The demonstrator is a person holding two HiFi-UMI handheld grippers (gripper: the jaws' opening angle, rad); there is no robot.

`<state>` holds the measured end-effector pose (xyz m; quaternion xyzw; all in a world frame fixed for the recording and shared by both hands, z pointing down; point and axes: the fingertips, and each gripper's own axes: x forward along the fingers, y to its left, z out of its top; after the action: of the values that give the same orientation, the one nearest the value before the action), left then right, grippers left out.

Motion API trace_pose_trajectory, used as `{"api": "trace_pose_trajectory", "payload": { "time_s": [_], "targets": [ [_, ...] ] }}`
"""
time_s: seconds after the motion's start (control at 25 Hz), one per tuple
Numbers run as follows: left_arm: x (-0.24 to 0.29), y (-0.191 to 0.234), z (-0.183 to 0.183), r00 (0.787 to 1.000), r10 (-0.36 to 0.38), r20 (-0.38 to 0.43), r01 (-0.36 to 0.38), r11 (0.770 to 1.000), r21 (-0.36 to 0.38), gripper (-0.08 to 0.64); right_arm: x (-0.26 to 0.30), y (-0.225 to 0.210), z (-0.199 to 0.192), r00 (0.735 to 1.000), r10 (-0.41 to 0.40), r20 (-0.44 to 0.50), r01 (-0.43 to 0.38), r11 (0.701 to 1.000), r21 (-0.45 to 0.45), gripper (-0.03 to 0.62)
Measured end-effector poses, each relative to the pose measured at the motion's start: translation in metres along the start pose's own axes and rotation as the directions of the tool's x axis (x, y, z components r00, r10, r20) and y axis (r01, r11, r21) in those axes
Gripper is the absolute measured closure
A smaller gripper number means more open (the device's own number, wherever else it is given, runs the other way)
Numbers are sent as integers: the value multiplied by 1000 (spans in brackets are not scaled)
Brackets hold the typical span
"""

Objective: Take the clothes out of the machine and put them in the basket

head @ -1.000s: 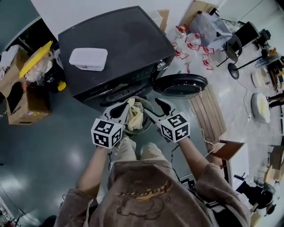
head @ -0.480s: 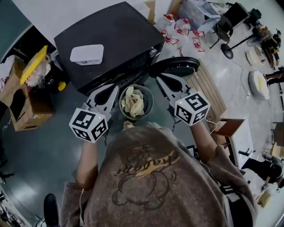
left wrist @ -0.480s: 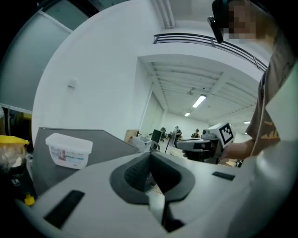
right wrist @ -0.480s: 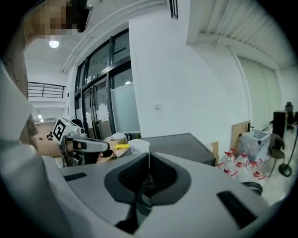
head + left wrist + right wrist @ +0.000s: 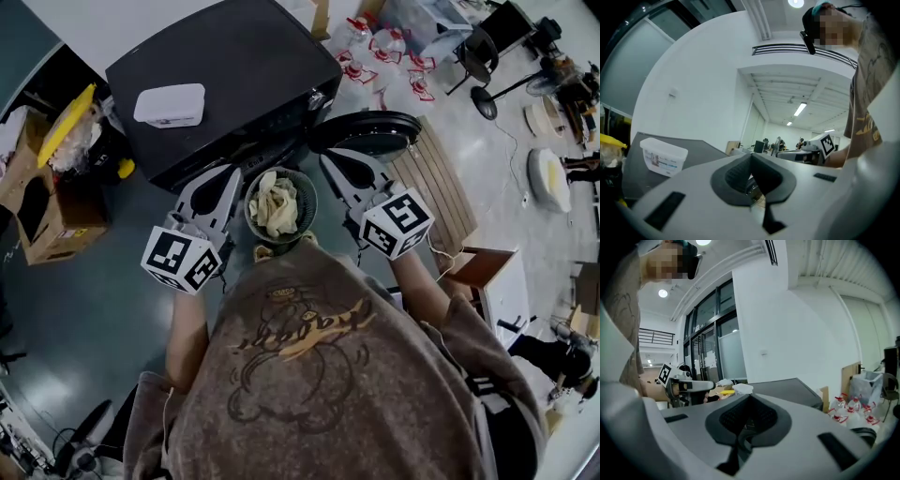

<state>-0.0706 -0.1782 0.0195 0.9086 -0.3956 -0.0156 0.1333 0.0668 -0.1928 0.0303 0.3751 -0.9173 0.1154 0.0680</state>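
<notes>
The black washing machine (image 5: 216,84) stands at the top of the head view, its round door (image 5: 367,134) swung open to the right. In front of it a dark round basket (image 5: 307,208) holds cream clothes (image 5: 277,202). My left gripper (image 5: 228,178) hangs to the left of the basket and my right gripper (image 5: 333,164) to its right, both above it and clear of the cloth. The left gripper (image 5: 751,161) has its pads together on nothing. The right gripper (image 5: 749,404) has just been closing and is shut with nothing between its pads.
A white tub (image 5: 171,104) sits on the machine's top. A cardboard box (image 5: 47,202) with a yellow thing stands at the left. Water bottles (image 5: 389,47) crowd the floor behind the door. A wooden pallet (image 5: 436,192) and a brown box (image 5: 478,272) lie at the right.
Both grippers have risen from the basket's rim to well above it as the person stood up. The right jaws have shut. The cream clothes stay in the basket.
</notes>
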Motion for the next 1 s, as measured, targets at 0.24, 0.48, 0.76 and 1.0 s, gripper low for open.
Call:
{"api": "trace_pose_trajectory", "payload": {
  "time_s": [0.24,0.48,0.76,1.0],
  "targets": [
    [12,2,-12,997,58,42,-58,998,14,555,7,-13,-17,999,14,31,-13,1000,-8,597],
    [19,17,-26,993,111,50,-112,994,13,555,17,-27,-35,1000,0,26,0,1000,13,597],
    [25,31,-29,985,168,40,-169,986,14,555,26,-40,-36,1000,4,28,-5,999,32,597],
    [27,33,-30,982,186,29,-187,982,19,555,30,-45,-32,999,-2,33,1,1000,31,597]
  ]
}}
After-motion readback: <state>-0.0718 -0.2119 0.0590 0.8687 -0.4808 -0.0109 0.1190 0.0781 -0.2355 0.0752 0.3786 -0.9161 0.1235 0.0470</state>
